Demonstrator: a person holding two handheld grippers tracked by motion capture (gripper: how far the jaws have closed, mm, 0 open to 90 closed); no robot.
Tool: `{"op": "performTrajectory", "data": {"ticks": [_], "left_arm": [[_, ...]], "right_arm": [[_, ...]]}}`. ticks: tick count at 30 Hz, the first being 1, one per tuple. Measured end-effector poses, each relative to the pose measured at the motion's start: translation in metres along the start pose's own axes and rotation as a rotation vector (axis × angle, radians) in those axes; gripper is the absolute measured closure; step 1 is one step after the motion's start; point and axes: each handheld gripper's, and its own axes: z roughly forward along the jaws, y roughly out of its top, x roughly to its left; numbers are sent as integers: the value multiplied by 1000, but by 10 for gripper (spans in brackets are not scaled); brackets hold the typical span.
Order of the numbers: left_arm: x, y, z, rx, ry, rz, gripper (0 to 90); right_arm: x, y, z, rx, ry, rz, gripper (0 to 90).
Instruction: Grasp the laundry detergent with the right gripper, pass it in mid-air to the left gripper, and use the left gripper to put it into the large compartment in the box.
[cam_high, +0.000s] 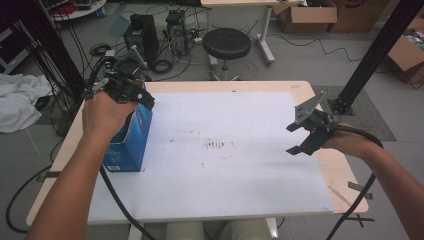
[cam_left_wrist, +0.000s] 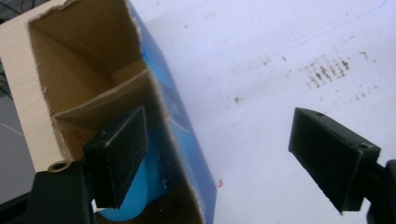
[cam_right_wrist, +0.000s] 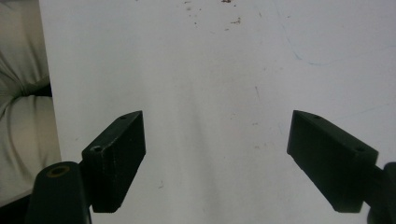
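High view: blue box (cam_high: 131, 141) stands open-topped at the left edge of the white sheet (cam_high: 240, 165), left of frame; left gripper (cam_high: 131, 92) sits above its top rim, right gripper (cam_high: 303, 137) hovers over the sheet at right of frame, well apart from the box
Box contents: left gripper view shows a blue rounded thing (cam_left_wrist: 128, 200) low inside the box (cam_left_wrist: 187, 140), at the bottom left of the frame; what it is cannot be told
Left tool state: jaws stand wide apart and hold nothing; one jaw over the box mouth, the other over bare sheet (cam_left_wrist: 280, 56), the box wall between them but not pressed
Right tool state: right gripper view shows the jaws spread wide over plain sheet (cam_right_wrist: 210, 93), nothing between them
Risk 1: the jaw over the mouth could catch the torn cardboard rim or inner flap and drag or tip the box, judged likely because the box is tall and stands unsupported
Risk 2: the box sits near the table (cam_high: 305, 90) edge at left; a sideways nudge could push it off
Risk 3: the trailing cable (cam_high: 117, 200) runs just beside the box foot and could snag it
Left hand pose: forearm enters from the bottom left, hand (cam_high: 102, 112) above the box, gripper pointing forward and down
Right hand pose: forearm enters from the lower right, gripper aimed toward the centre of the frame, clear of the sheet
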Motion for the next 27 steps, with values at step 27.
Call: {"op": "performTrajectory", "data": {"ticks": [27], "left_arm": [[-50,36,18,12,-55,170,190]], "right_arm": [[0,11,1,6,-1,7,189]]}}
